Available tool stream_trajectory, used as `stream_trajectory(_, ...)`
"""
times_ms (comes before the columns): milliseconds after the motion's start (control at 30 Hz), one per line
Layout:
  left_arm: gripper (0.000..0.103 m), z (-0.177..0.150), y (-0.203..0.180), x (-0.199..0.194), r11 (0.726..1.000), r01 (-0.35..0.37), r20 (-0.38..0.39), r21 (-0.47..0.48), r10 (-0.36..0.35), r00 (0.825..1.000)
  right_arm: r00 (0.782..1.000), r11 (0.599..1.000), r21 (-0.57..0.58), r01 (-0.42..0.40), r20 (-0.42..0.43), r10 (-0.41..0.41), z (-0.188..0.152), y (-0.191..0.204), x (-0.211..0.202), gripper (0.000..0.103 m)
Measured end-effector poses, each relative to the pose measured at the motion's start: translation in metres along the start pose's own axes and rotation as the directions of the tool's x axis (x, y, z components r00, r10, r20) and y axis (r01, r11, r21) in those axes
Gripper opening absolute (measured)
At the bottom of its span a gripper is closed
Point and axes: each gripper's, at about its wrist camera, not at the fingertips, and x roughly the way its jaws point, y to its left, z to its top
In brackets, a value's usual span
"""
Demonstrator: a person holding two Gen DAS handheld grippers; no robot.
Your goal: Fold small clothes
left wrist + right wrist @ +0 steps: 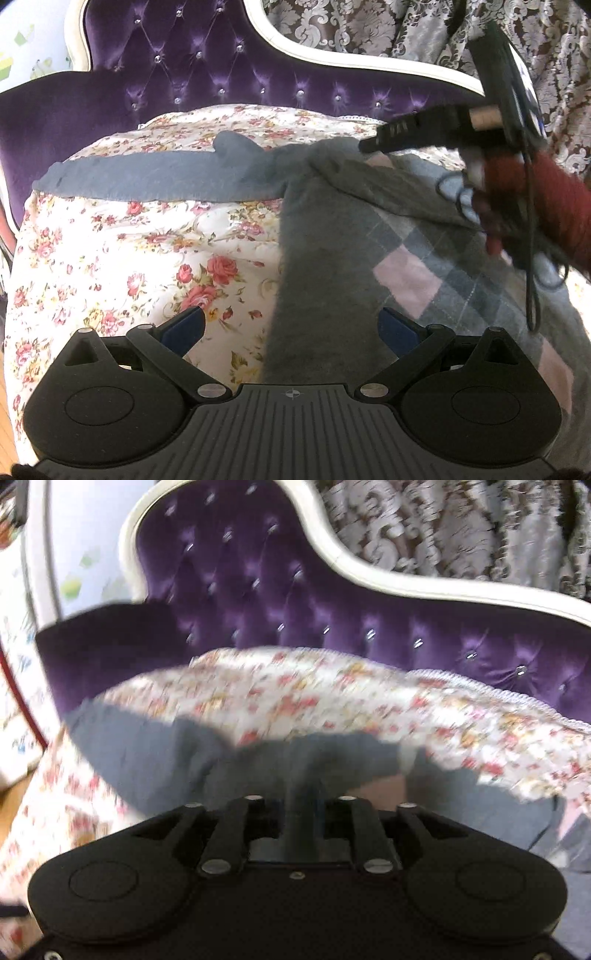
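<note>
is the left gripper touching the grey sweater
Apart. The left wrist view shows the left gripper open, both blue pads clear above the grey sweater, nothing pinched between them.

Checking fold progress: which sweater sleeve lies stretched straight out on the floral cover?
The bluish-grey sleeve reaching toward the picture's left; the other sleeve is drawn across the sweater's patterned front, by the right tool.

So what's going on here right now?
A person is folding a grey argyle sweater on a floral cover over a purple sofa. The right claw is at a bunched fold of it; blur hides whether it grips. The left claw hangs open over the near edge, holding nothing.
</note>
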Motion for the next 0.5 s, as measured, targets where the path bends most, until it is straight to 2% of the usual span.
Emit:
stream_trajectory(67, 0.101, 0.005, -0.001, 0.0, 1.0, -0.001, 0.012, 0.016, 0.0, 1.0, 1.0, 1.0, -0.004, -0.001, 0.015, 0.001, -0.01, 0.0, -0.01, 0.053)
stream_trajectory(200, 0.101, 0.023, -0.004, 0.004, 0.999, 0.009, 0.041, 0.038, -0.011, 0.999, 0.998, 0.999, 0.047, 0.003, 0.061, -0.006, -0.025, -0.022, -0.045, 0.055)
stream_trajectory(333, 0.101, 0.047, -0.012, 0.014, 0.998, 0.009, 0.079, 0.063, -0.014, 0.997, 0.993, 0.992, 0.093, 0.086, 0.068, -0.092, -0.046, -0.064, -0.082, 0.055)
stream_trajectory(500, 0.101, 0.071, -0.033, 0.039, 0.994, -0.008, 0.114, 0.11, -0.005, 0.993, 0.977, 0.964, 0.17, 0.206, 0.015, -0.211, -0.077, -0.115, -0.106, 0.055)
